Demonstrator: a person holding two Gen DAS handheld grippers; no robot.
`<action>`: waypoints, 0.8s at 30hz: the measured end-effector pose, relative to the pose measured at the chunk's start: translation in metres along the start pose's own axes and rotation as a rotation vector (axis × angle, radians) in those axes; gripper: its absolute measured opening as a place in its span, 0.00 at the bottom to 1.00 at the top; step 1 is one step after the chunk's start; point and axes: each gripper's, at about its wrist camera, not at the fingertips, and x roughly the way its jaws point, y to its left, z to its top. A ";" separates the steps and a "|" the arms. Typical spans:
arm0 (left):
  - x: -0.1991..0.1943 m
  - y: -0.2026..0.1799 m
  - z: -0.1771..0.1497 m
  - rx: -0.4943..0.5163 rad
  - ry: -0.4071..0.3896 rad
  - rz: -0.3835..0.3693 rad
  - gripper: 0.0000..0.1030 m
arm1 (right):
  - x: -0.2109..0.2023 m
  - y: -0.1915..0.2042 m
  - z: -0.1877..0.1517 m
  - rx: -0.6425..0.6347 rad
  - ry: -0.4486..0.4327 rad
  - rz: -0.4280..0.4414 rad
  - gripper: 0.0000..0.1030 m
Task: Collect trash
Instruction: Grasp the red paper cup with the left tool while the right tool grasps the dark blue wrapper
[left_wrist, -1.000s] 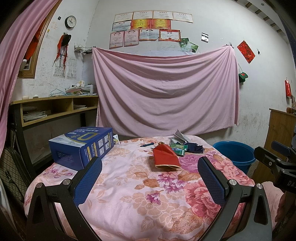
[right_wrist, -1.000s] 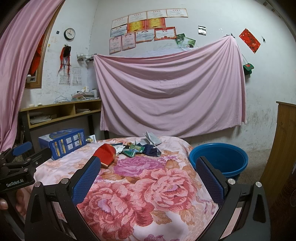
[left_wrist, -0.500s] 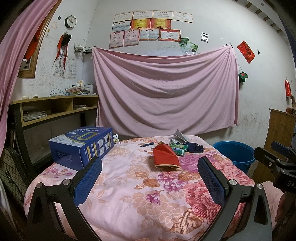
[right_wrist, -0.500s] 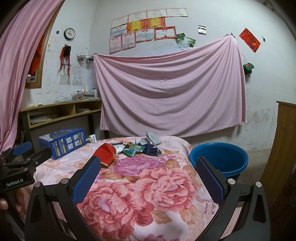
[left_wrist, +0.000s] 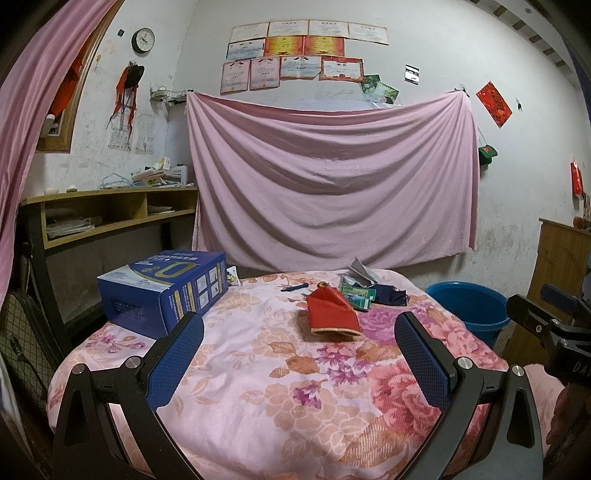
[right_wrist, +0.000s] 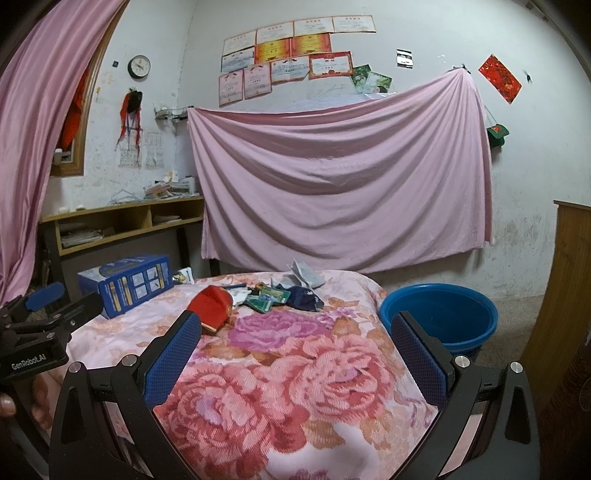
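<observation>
On the tabletop, a blue box (left_wrist: 166, 291) sits far left. Trash lies mid-far: red pouch (left_wrist: 332, 312), green packets (left_wrist: 357, 295), dark wrapper (left_wrist: 391, 295). Blue basin (right_wrist: 439, 314) stands right. Both the left gripper (left_wrist: 299, 354) and the right gripper (right_wrist: 295, 354) have fingers wide, empty; approach low, pinching one piece.

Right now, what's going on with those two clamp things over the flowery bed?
A person holds a two-finger gripper in each hand. The left gripper and the right gripper are both open, empty and short of the litter. A red pouch, green packets, a dark wrapper and crumpled paper lie on the floral bedspread. The blue tub beside the bed looks like the likely bin. Nothing is picked up yet.
</observation>
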 end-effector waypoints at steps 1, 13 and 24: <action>0.001 0.001 0.002 -0.003 -0.007 -0.003 0.98 | 0.002 0.000 0.002 -0.005 -0.003 0.004 1.00; 0.072 0.010 0.037 -0.029 0.009 -0.001 0.98 | 0.092 -0.023 0.042 -0.118 0.044 0.037 1.00; 0.151 0.016 0.029 -0.109 0.286 -0.095 0.96 | 0.200 -0.041 0.038 -0.187 0.317 0.139 0.99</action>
